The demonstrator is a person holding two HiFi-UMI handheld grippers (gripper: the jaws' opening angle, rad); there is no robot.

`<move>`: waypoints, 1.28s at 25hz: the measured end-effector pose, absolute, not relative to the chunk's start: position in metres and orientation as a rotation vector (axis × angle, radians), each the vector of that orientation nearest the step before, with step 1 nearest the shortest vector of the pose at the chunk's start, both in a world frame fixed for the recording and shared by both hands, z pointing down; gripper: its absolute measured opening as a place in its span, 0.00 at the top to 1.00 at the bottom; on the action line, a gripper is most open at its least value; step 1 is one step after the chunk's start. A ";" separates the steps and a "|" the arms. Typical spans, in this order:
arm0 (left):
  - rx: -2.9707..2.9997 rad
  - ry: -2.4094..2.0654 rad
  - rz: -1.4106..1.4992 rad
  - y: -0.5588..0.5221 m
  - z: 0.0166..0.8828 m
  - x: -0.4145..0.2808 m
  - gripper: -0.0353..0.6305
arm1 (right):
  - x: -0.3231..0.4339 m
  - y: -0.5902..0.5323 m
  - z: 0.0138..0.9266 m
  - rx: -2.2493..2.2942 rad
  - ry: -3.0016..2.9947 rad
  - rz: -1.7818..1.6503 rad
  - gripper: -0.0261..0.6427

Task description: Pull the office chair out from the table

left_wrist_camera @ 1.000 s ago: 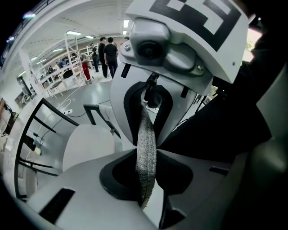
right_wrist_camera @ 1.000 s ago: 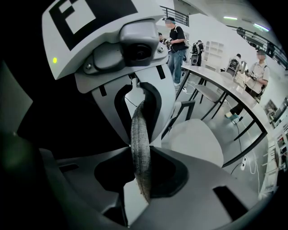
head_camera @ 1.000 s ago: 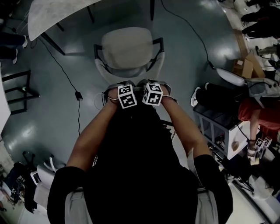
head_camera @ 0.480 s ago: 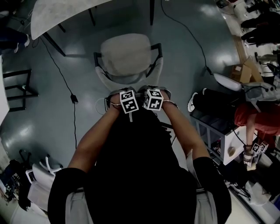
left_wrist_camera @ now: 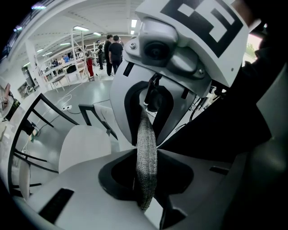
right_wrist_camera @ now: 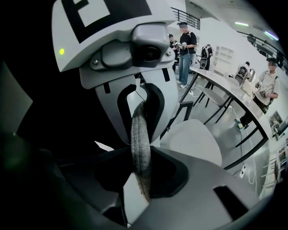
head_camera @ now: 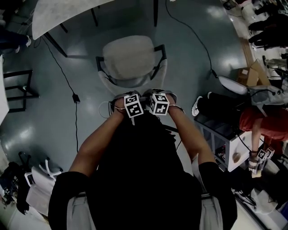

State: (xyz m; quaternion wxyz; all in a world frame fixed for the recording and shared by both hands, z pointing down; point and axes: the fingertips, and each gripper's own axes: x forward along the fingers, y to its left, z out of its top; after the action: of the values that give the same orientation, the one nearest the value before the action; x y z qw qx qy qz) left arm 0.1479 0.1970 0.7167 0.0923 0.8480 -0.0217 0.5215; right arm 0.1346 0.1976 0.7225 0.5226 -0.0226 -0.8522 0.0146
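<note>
Office chair [head_camera: 130, 56] has come a little further off the table [head_camera: 58, 13] than a second ago, and both arms came back with it (camera shifted slightly too).

- Floor [head_camera: 189, 49]: glossy grey. It carries the chair, with a black cable [head_camera: 67, 76] running down its left side.
- Table: pale top in the upper left corner of the head view, with dark legs below it.
- Chair: stands on the floor clear of the table's near edge, with open floor between the two. The pale seat faces the table and the backrest is on the person's side. Dark armrests [head_camera: 100, 63] on both sides.
- Cardboard box [head_camera: 254, 72]: near the floor's right edge, well apart from the chair.
- Left hand-held gripper [left_wrist_camera: 145, 179]: clamped on the grey fabric top edge of the backrest [left_wrist_camera: 146, 148], which runs straight between its jaws. Those jaws have just been opening slightly, with the fabric still pinched between them.
- Right hand-held gripper [right_wrist_camera: 140, 177]: closed on the same backrest edge just beside the left one, jaws part-way apart on the fabric.
- Marker cubes [head_camera: 133, 104]: side by side, nearly touching, just on the person's side of the backrest.
</note>
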 end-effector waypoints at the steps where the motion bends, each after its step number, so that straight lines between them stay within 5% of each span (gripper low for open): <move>1: 2.524 -0.065 1.544 0.196 0.717 0.148 0.80 | 0.135 0.197 0.723 -0.057 -2.040 0.029 0.81; 11: 2.563 0.024 1.361 0.205 0.705 0.135 0.75 | 0.139 0.203 0.719 -0.083 -2.065 0.081 0.79; 20: 2.688 -0.191 0.860 0.164 0.612 0.105 0.77 | 0.100 0.143 0.563 0.223 -2.587 0.351 0.87; 24: 2.738 -0.299 0.616 0.150 0.553 0.102 0.85 | 0.100 0.131 0.484 0.306 -2.809 0.485 0.91; 32: 2.888 -0.502 -0.086 0.106 0.389 0.062 0.93 | 0.102 0.109 0.350 0.491 -3.132 0.227 0.93</move>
State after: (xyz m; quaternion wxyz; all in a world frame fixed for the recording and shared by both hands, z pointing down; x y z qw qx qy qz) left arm 0.0616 0.1055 0.3892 0.1043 0.9794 -0.1703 -0.0292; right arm 0.1025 0.1089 0.3503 -0.0182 0.1543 -0.9853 0.0714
